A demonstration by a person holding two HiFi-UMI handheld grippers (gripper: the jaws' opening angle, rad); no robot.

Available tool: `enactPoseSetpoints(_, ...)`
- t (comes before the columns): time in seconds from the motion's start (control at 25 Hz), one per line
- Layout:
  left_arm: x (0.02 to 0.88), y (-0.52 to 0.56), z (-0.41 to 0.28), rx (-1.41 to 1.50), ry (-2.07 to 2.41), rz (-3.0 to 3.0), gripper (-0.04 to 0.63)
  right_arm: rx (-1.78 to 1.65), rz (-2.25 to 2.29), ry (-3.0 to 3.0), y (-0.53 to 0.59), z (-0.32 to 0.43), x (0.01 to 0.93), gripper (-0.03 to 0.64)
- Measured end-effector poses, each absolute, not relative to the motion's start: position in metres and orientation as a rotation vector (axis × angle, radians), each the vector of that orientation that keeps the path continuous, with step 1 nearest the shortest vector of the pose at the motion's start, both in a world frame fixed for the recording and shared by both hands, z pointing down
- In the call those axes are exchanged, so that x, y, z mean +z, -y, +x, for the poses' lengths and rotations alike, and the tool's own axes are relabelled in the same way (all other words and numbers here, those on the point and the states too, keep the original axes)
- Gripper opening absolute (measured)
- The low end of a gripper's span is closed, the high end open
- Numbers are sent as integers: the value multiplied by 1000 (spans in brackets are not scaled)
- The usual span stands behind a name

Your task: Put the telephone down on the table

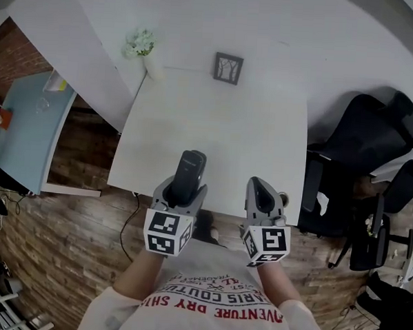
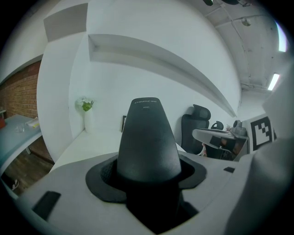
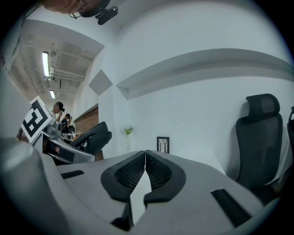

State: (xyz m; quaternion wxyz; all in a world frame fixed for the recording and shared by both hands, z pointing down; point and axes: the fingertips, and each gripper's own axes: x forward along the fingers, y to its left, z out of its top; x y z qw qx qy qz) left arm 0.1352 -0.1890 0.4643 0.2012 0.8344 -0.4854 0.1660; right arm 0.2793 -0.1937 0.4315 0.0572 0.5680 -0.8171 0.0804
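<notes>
A dark grey telephone handset (image 1: 189,171) sticks forward out of my left gripper (image 1: 185,184), which is shut on it over the near edge of the white table (image 1: 215,127). In the left gripper view the handset (image 2: 148,142) fills the gap between the black pads and points at the far wall. My right gripper (image 1: 260,195) hovers beside it at the table's near edge, shut with nothing in it; its pads (image 3: 131,173) meet in the right gripper view.
A white vase with green flowers (image 1: 145,51) and a small framed picture (image 1: 228,67) stand at the table's far edge. Black office chairs (image 1: 362,155) crowd the right side. A light blue table (image 1: 22,130) stands to the left on the wood floor.
</notes>
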Motion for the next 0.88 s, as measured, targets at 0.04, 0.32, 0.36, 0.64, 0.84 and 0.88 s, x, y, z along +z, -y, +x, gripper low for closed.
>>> enactPoseSetpoints(0.04,467,195,134,464,1355,2325,291,244,1714,2478,199,277,433,25)
enactPoseSetpoints(0.32,482,252,135,475,1297,2316,291,248,1702,2432,251,272,439,25)
enactPoseSetpoints(0.36,483,262,135,484,1286,2322,291,259,1706,2423,260,272,441,25)
enactPoseSetpoints(0.64,509,312,130,540,1227,2309,291,323,1713,2353,308,271,468,25)
enactPoseSetpoints(0.84,535,334,122,623,1221,2294,291,375,1659,2325,332,264,499,25)
enactPoseSetpoints(0.88,540,336,122,644,1219,2292,291,394,1637,2324,336,262,504,25)
